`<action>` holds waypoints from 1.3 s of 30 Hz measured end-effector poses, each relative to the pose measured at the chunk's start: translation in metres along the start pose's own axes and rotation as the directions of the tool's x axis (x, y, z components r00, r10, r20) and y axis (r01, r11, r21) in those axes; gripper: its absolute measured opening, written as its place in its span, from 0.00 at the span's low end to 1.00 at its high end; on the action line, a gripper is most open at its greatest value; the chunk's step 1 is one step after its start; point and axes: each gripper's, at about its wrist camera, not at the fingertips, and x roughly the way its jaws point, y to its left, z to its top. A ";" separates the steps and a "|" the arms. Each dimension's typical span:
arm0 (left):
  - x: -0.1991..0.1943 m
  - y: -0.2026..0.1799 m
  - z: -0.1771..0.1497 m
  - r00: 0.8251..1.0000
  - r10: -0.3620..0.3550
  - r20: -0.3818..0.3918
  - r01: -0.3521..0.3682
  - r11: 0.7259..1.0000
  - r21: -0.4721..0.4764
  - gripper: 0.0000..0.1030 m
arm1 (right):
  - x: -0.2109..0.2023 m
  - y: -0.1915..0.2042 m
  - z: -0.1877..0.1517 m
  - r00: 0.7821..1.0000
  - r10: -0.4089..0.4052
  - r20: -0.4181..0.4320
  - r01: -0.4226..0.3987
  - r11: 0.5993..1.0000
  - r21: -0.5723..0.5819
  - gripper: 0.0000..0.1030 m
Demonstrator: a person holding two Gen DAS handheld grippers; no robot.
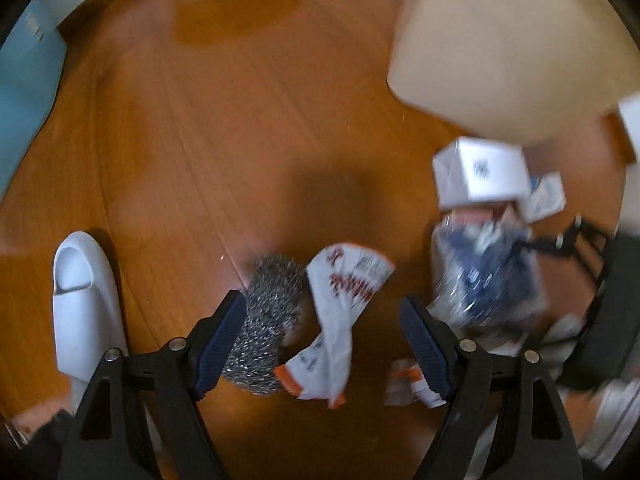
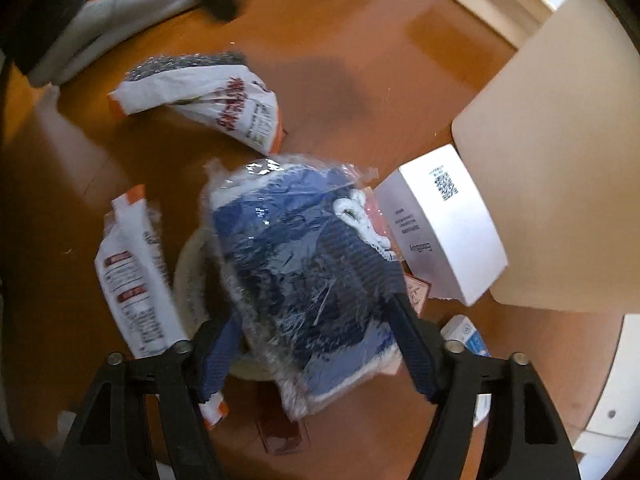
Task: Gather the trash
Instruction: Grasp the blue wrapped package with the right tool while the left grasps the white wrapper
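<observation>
Landmark: the blue plastic-wrapped bundle [image 2: 308, 280], lying on the brown wooden floor [image 1: 240, 140]; every place below is told from it.
Left gripper [image 1: 324, 344]: points down at the floor, jaws standing wide apart, nothing pressed between the pads. In the left wrist view the bundle [image 1: 486, 272] lies just past its right-hand finger.
Between the left jaws: a crumpled white wrapper with red print and orange ends [image 1: 340, 312], and a steel-wool scourer [image 1: 268, 320] touching the left finger's blue pad. Both lie on the floor, apart from the bundle.
Right gripper [image 2: 316, 344]: points down over the bundle, one finger on each side of it. The right-hand pad looks to be against the wrap; the left-hand pad is blurred, so contact there cannot be told, and no firm grip shows.
Under the bundle: a pale round rim [image 2: 188, 276] shows at its left edge.
White box [image 2: 444, 224]: just beside the bundle, toward the beige panel [image 2: 560, 160], with a printed code on one face.
Second white wrapper [image 2: 136, 276]: flat on the floor, just beside the bundle on the side away from the box.
White slipper [image 1: 86, 304]: well apart from the bundle, beyond the left gripper.
Small blue-and-white packet [image 2: 468, 336]: near the bundle, behind the right gripper's right-hand finger.
</observation>
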 end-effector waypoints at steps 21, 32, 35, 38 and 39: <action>0.063 -0.020 -0.026 0.987 -0.090 -0.131 0.096 0.995 0.037 0.18 | -0.099 -0.070 -0.070 0.941 0.031 0.337 -0.230 0.788 0.571 0.10; 0.003 0.006 -0.028 0.984 -0.175 -0.003 0.175 0.983 -0.055 0.17 | -0.180 -0.084 -0.060 0.879 0.000 0.476 -0.311 0.757 0.575 0.09; -0.016 0.022 -0.013 0.984 -0.173 0.036 0.176 0.977 -0.117 0.17 | -0.226 -0.094 -0.050 0.856 0.007 0.517 -0.334 0.771 0.543 0.09; -0.025 0.032 -0.015 0.981 -0.183 0.059 0.190 0.970 -0.148 0.17 | -0.281 -0.127 -0.028 0.841 -0.012 0.541 -0.326 0.787 0.524 0.09; -0.027 0.027 -0.014 0.981 -0.185 0.064 0.193 0.969 -0.152 0.17 | -0.299 -0.148 -0.014 0.835 -0.020 0.549 -0.320 0.795 0.516 0.09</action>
